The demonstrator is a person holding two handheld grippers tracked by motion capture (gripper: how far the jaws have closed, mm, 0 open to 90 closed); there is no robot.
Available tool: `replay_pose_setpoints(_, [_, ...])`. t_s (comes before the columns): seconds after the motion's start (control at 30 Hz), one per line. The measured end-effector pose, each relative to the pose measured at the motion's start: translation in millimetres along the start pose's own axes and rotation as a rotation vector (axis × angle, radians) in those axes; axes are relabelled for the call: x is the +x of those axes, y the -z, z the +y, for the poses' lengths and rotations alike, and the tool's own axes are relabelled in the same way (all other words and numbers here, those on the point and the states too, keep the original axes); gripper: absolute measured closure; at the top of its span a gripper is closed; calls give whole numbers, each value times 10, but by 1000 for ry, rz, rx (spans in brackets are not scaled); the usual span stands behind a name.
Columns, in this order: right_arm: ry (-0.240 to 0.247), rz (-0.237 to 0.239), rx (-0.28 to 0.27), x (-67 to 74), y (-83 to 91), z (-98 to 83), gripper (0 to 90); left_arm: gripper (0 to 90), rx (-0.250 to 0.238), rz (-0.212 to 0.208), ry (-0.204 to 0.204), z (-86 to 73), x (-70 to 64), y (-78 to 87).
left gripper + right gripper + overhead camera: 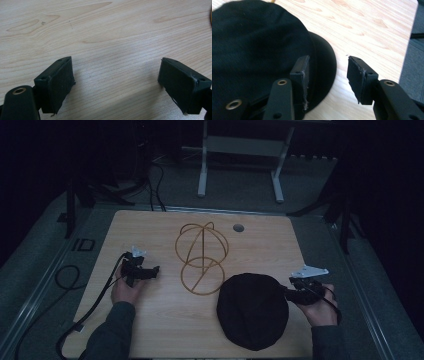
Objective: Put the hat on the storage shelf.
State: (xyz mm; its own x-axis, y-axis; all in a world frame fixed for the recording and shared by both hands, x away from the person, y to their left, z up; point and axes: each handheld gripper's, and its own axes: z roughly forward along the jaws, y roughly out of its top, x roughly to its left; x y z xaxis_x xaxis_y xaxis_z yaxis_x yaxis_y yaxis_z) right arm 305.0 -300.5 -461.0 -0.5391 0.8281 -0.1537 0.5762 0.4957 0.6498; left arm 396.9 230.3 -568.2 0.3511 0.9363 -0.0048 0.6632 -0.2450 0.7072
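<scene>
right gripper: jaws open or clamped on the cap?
Open. In the right gripper view the right gripper has a clear gap between its jaws; the black cap's brim edge lies below them, and neither pad presses on it.

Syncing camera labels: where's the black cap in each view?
High view: cap lies at lower right on the table, just left of the right gripper.
Left gripper view: the cap is not in it; bare wood between open fingers.
Right gripper view: cap covers the left and centre, brim under the left finger.
Shared landmark: the light wood-grain tabletop.
</scene>
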Motion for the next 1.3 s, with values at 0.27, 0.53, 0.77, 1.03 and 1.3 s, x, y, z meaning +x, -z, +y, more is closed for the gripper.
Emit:
replay_pose_setpoints(0.27, [62, 27, 39, 92, -143, 188, 450, 129, -1, 1, 1, 1, 1, -1])
replay_pose_setpoints(0.53, [123, 35, 94, 148, -265, 347, 398, 132, -2, 1, 1, 4, 4, -5])
replay_pose_setpoints(0.77, [154, 43, 147, 184, -425, 433, 385, 133, -3, 2, 2, 5, 4, -6])
replay_pose_setpoints(1.03, [196, 72, 215, 187, -606, 455, 475, 134, -6, 3, 4, 11, 4, -15])
replay_pose_setpoints(1.3, [214, 83, 289, 233, -796, 470, 601, 134, -6, 3, 4, 12, 5, -16])
